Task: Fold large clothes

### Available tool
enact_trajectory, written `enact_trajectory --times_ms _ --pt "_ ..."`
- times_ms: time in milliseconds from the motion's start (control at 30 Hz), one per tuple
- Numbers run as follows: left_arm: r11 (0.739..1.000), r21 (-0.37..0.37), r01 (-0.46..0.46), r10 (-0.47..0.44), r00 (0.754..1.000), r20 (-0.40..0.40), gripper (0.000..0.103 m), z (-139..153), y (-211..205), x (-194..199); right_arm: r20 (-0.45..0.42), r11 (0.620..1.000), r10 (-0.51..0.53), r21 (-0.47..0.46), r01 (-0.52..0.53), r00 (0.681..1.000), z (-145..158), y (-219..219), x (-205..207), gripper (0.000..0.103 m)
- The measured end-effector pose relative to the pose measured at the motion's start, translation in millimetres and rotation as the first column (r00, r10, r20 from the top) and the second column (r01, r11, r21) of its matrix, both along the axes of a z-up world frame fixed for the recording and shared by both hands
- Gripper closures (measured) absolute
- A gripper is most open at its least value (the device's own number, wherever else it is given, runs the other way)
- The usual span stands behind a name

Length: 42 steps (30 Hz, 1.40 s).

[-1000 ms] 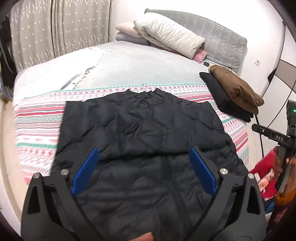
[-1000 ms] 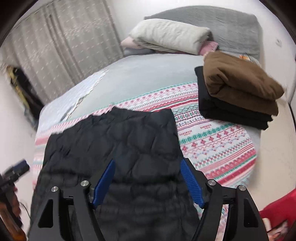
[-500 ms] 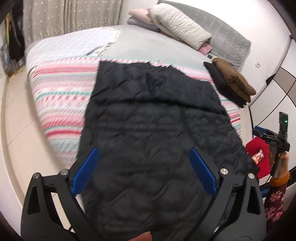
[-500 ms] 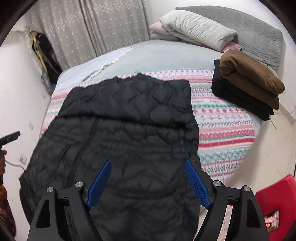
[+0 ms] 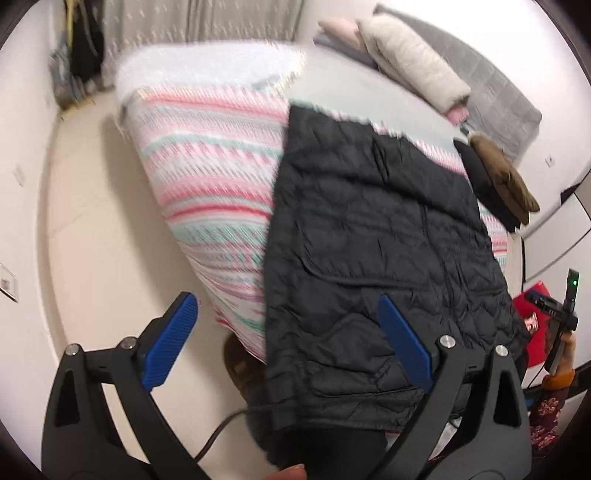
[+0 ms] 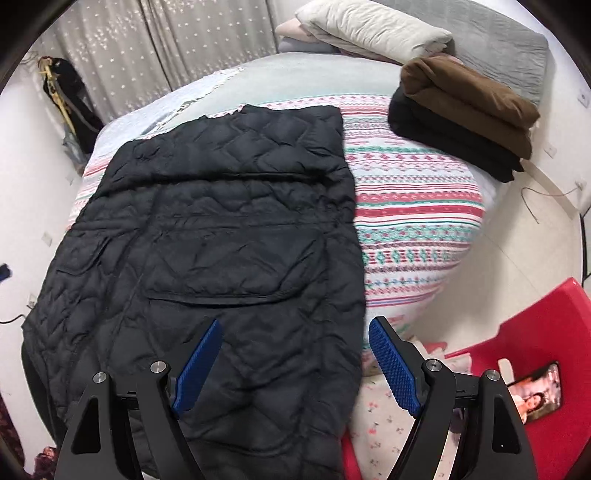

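Observation:
A black quilted jacket lies flat on the striped bedspread, its near end hanging over the bed's foot; it also shows in the left wrist view. My left gripper is open and empty, held above the jacket's near left edge and the floor. My right gripper is open and empty, held above the jacket's near right edge. The right gripper also shows at the right edge of the left wrist view.
A folded brown garment on a folded black one sits at the bed's far right. Pillows lie at the headboard. A red chair with a phone stands near right. A cable runs over the floor.
Both grippers have pulled back and up from the bed. The left one has swung left over the floor. The jacket now hangs further over the foot of the bed.

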<state>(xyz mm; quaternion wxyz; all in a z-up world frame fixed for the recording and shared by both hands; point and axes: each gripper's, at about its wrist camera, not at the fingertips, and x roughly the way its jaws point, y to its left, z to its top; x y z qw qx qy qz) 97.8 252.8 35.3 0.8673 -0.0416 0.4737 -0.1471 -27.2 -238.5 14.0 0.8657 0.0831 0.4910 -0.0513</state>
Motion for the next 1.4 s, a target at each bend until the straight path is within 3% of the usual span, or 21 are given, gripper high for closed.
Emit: enact_trajectory --times_ms 167,300,400,500,700,900,1067,1167,1233,1267,1333,1367,1400 --pt "0.996 0.073 -0.047 0.038 0.992 0.118 0.005 54.4 24.6 -24.9 0.033 1.0 -0.01 -0.007 0.01 0.999 18.6 -5.9 -11.6 0.02" --pt "0.995 0.076 -0.057 0.045 0.987 0.154 0.005 68.6 39.7 -36.9 0.04 1.0 0.003 0.009 -0.003 0.999 23.0 -8.8 -15.7 0.02" --pt "0.999 0.028 -0.032 0.029 0.995 0.096 0.005 46.9 41.5 -34.0 0.02 1.0 -0.003 0.025 0.003 1.0 14.8 -11.6 -15.9 0.02" --pt "1.0 -0.023 -0.005 0.005 1.0 -0.003 0.005 4.6 30.1 -24.7 -0.018 0.999 -0.005 0.048 0.006 1.0 -0.5 -13.7 -13.7 0.02" --pt "0.991 -0.12 0.063 -0.084 0.98 -0.179 0.005 -87.1 -11.4 -6.5 -0.074 0.993 -0.009 0.118 0.017 0.997 -29.7 -19.2 -13.0 0.02" --pt "0.977 -0.194 0.088 -0.133 0.963 -0.234 0.005 -115.0 -27.3 2.6 -0.106 0.976 -0.053 0.204 0.074 0.993 -48.5 -38.6 -24.1 0.02" --pt "0.952 -0.294 0.083 -0.178 0.933 -0.312 0.006 -137.0 -23.9 9.8 -0.142 0.919 -0.069 0.377 0.118 0.987 -70.4 -52.9 -33.3 0.02" --pt "0.918 -0.388 0.078 -0.221 0.915 -0.339 0.017 -144.6 -21.4 7.0 -0.121 0.853 -0.058 0.51 0.112 0.991 -81.8 -54.8 -37.0 0.02" --pt "0.903 -0.421 0.087 -0.242 0.913 -0.329 0.032 -145.0 -21.5 3.6 -0.111 0.824 -0.041 0.558 0.096 0.993 -86.1 -51.1 -35.0 0.021" --pt "0.894 -0.438 0.094 -0.256 0.91 -0.326 0.036 -143.9 -22.6 1.0 -0.102 0.816 -0.03 0.572 0.084 0.994 -86.5 -48.1 -33.9 0.027" --pt "0.879 -0.467 0.097 -0.271 0.908 -0.321 0.063 -140.9 -24.6 -4.1 -0.084 0.816 -0.007 0.575 0.054 0.996 -83.9 -41.3 -30.9 0.046" --pt "0.866 -0.491 0.095 -0.283 0.903 -0.324 0.072 -140.6 -25.4 -4.3 -0.074 0.82 -0.001 0.571 0.043 0.997 -80.8 -38.0 -29.3 0.059" --pt "0.854 -0.512 0.087 -0.288 0.9 -0.328 0.079 -140.5 -26.9 -3.7 -0.062 0.822 0.001 0.569 0.034 0.998 -78.4 -35.1 -29.4 0.065"
